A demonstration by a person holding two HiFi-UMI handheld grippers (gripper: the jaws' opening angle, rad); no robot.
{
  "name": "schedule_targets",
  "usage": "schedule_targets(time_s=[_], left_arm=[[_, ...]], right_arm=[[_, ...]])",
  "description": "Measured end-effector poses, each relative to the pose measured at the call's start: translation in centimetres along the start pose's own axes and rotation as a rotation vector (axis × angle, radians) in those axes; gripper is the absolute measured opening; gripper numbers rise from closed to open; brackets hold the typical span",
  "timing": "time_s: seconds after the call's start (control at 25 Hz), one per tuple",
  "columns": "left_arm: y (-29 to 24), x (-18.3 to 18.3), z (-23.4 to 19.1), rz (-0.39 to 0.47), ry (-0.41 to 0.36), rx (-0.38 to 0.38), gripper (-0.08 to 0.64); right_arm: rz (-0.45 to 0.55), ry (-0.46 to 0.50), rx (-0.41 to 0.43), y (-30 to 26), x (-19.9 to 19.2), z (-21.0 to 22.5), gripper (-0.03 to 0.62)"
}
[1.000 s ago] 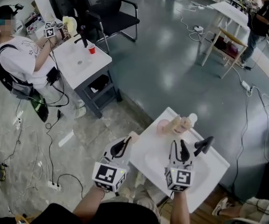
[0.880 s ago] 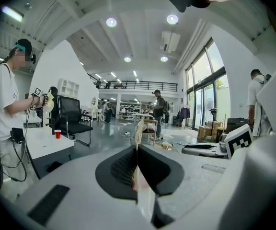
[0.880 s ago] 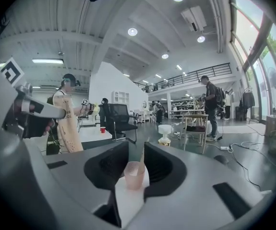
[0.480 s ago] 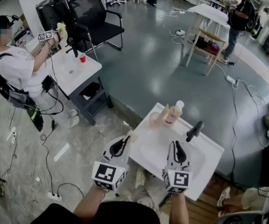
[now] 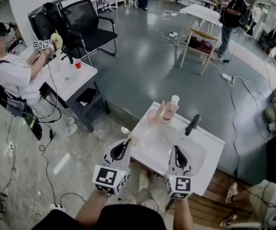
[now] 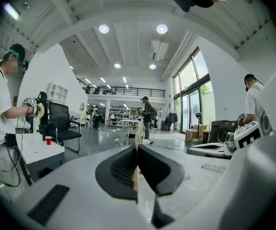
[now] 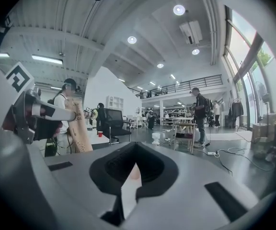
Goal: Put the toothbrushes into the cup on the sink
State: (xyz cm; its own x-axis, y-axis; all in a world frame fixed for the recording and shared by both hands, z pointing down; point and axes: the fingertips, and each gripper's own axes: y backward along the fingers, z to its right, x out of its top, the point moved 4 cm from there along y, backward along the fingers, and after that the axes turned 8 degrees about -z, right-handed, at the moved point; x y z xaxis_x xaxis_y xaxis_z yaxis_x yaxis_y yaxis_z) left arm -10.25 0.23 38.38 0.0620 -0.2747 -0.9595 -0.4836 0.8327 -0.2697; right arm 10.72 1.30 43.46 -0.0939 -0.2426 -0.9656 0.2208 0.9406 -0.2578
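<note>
A white sink (image 5: 210, 150) stands in front of me with a pink cup (image 5: 152, 116) at its far left corner. A tan toothbrush (image 5: 162, 111) leans out of the cup. My left gripper (image 5: 127, 143) hovers off the sink's left edge, shut on another tan toothbrush (image 6: 139, 131) that stands up between the jaws. It also shows in the right gripper view as a tan toothbrush (image 7: 78, 128). My right gripper (image 5: 177, 150) hangs over the basin's near side. Its jaws have just been closing with nothing between them, and they are shut in the right gripper view (image 7: 135, 145).
A bottle with a white cap (image 5: 171, 105) stands beside the cup, and a black faucet (image 5: 192, 124) rises at the sink's back. At the left another person (image 5: 13, 75) works at a second white table (image 5: 68, 83) with a red cup (image 5: 77, 64). Cables cross the floor.
My right gripper's jaws have gone from open to shut. Both grippers have drawn back from the cup toward me, and the cup and bottle now sit farther ahead of them.
</note>
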Motion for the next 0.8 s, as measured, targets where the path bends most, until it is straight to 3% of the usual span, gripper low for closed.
schedule_targets(time_s=[0.64,0.8], left_arm=[[0.02,0.24,0.76,-0.004,-0.01,-0.02,0.006],[-0.46,0.26,0.76,-0.001,-0.008,-0.02,0.006]], right_arm=[[-0.037,-0.006,-0.04,0.91,0.49,0.54,-0.002],[-0.002,-0.003,-0.015,0.41,0.25,0.73,-0.002]])
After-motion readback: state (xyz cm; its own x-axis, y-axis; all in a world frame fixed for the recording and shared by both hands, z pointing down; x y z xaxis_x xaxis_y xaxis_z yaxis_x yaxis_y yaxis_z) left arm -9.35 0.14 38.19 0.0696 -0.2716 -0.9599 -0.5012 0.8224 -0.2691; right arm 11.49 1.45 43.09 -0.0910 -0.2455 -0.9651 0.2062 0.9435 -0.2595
